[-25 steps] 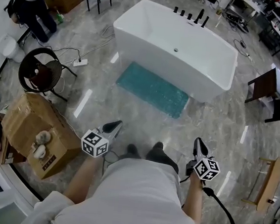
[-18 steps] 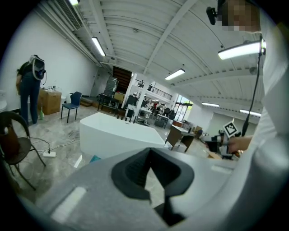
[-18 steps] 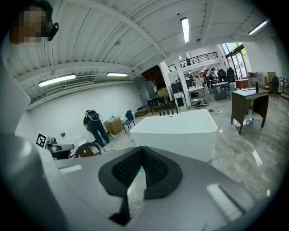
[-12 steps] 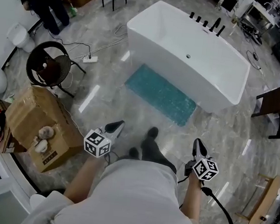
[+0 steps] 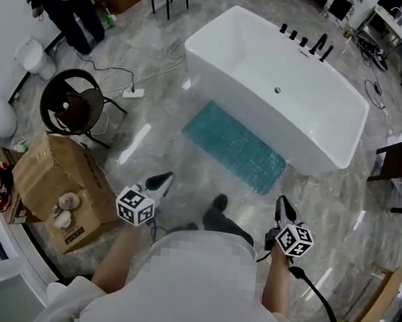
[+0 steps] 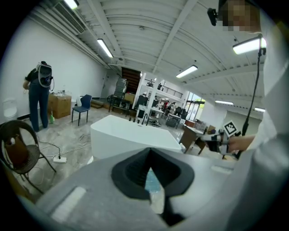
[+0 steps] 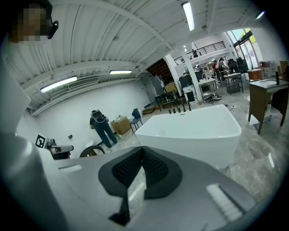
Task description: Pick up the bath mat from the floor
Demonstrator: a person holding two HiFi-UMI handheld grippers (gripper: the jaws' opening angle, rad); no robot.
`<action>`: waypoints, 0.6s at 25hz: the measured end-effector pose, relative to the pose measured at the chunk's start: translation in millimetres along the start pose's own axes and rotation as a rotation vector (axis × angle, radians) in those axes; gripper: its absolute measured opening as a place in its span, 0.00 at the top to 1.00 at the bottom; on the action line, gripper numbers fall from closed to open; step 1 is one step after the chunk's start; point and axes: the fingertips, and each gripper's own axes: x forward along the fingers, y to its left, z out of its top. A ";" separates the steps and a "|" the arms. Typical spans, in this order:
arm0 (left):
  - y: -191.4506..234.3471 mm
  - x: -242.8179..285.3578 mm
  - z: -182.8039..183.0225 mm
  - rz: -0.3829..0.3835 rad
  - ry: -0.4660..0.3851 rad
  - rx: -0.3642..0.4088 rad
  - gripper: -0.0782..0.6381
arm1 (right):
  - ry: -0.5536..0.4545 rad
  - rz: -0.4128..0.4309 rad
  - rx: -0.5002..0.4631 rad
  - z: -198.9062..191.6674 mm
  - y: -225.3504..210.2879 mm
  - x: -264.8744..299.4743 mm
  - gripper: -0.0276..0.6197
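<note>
**Mat flat on the floor, both grippers closed and empty**

Both grippers are held out in front of the person's body, above the floor [image 5: 186,171]. The left gripper [image 5: 161,182] is seen with its jaws pressed together and nothing between them. The right gripper [image 5: 282,205] is likewise closed on nothing. A cardboard box [image 5: 55,177] is set at 9 o'clock of the left gripper. The teal bath mat [image 5: 235,147] is laid flat at 12 o'clock, well apart from both grippers, its far long edge just beside the white bathtub [image 5: 281,79]. A round black chair [image 5: 68,103] is placed at 10 o'clock, and farther off a person [image 5: 68,0] is seen standing.
</note>
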 end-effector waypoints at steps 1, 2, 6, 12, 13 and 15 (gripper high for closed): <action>1.2 7.0 3.8 0.005 0.000 -0.006 0.89 | 0.008 0.000 0.002 3.5 -6.4 3.9 0.95; 1.8 14.3 7.4 0.010 0.001 -0.012 0.89 | 0.017 -0.001 0.003 6.8 -13.2 7.6 0.95; 3.6 44.7 21.0 0.019 0.009 -0.025 0.89 | 0.052 -0.001 0.005 16.7 -36.7 25.3 0.95; 6.6 79.4 35.1 0.020 0.028 -0.006 0.89 | 0.086 0.001 0.020 16.0 -57.1 43.9 0.95; 7.3 83.1 36.9 0.018 0.034 -0.003 0.89 | 0.090 -0.001 0.021 15.4 -58.4 45.7 0.95; 9.1 89.1 40.7 0.011 0.046 0.007 0.89 | 0.092 -0.006 0.027 14.8 -59.2 48.3 0.95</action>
